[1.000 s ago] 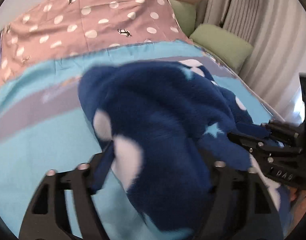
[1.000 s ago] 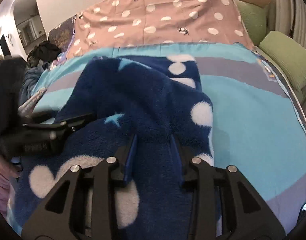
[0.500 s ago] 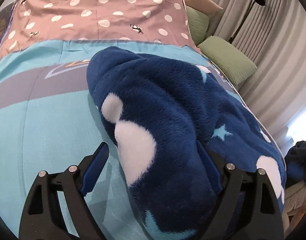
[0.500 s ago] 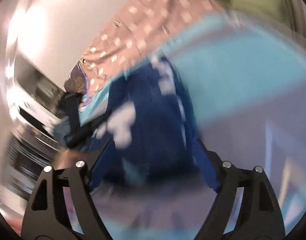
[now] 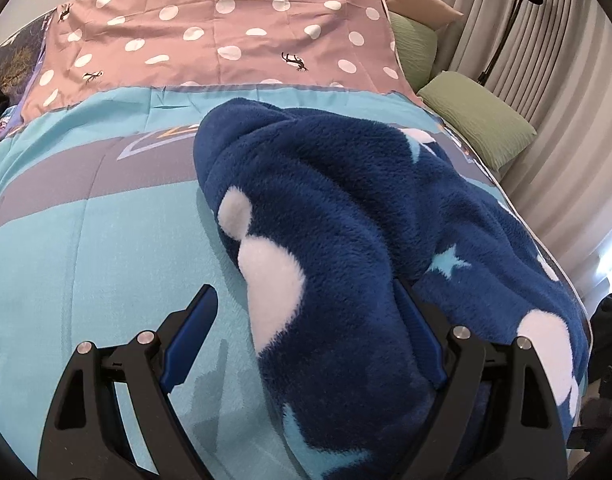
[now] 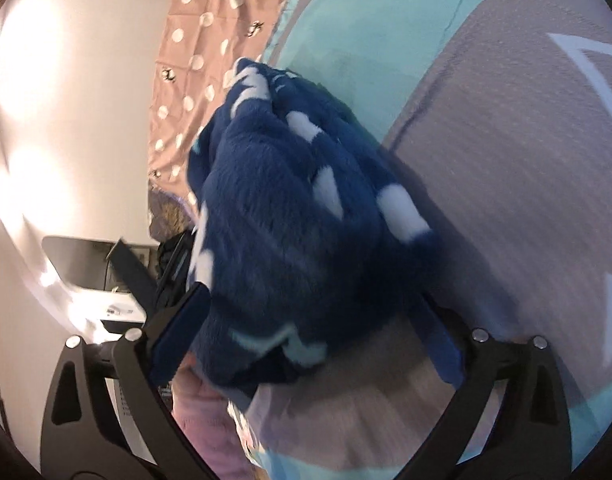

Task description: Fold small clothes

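A dark blue fleece garment (image 5: 346, 216) with white dots and pale stars lies bunched on the blue and grey bedspread (image 5: 86, 248). My left gripper (image 5: 306, 336) is open, its fingers wide apart; the near end of the garment lies between them, against the right finger (image 5: 418, 332). In the right wrist view the same garment (image 6: 290, 224) fills the middle, seen from a tilted angle. My right gripper (image 6: 310, 332) is open with the garment's near edge between its fingers, not pinched.
A pink dotted sheet (image 5: 226, 32) covers the head of the bed. Green pillows (image 5: 478, 120) and grey curtains (image 5: 566, 92) are at the right. The right wrist view shows a white wall (image 6: 66, 120) and dark items by the bed's side (image 6: 170, 256).
Both grippers have let go of the garment and opened wide. The right gripper has swung away and rolled to a tilted view. The left gripper has drawn back a little.
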Available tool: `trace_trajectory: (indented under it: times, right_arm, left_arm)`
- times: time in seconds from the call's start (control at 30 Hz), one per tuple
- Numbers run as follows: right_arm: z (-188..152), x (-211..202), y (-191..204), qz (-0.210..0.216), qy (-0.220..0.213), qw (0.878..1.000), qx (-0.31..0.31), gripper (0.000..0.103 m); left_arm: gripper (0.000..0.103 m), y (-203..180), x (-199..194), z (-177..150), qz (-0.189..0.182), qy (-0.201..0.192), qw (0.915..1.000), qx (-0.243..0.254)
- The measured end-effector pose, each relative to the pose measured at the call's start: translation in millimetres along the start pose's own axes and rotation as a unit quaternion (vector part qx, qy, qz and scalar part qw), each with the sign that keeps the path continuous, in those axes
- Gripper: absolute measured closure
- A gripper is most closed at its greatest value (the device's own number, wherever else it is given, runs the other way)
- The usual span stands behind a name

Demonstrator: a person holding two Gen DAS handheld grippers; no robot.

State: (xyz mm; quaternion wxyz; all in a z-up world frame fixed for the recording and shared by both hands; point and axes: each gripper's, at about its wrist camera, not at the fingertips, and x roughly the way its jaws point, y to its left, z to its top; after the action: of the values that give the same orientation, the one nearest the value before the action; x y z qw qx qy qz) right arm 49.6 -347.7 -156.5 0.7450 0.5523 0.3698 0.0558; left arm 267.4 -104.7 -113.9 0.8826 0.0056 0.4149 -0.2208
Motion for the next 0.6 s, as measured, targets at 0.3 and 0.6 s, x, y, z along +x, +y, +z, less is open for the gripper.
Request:
trace_trajectory:
  times: [0.3,0.6]
  right_arm:
    - [5.7,20.8,8.3,-0.027,-0.043,0.999,0.019,0.002]
    - [5.2,24.3,10.5,-0.040,-0.062,0.997,0.020,0.002]
  left_arm:
    - [0.015,8.7,7.1,-0.5,-0.029,-0.004,0.9995,-0.015]
    - [0.009,18.7,15.7,-3.5,-0.069,-0.008,0.9970,-0.034]
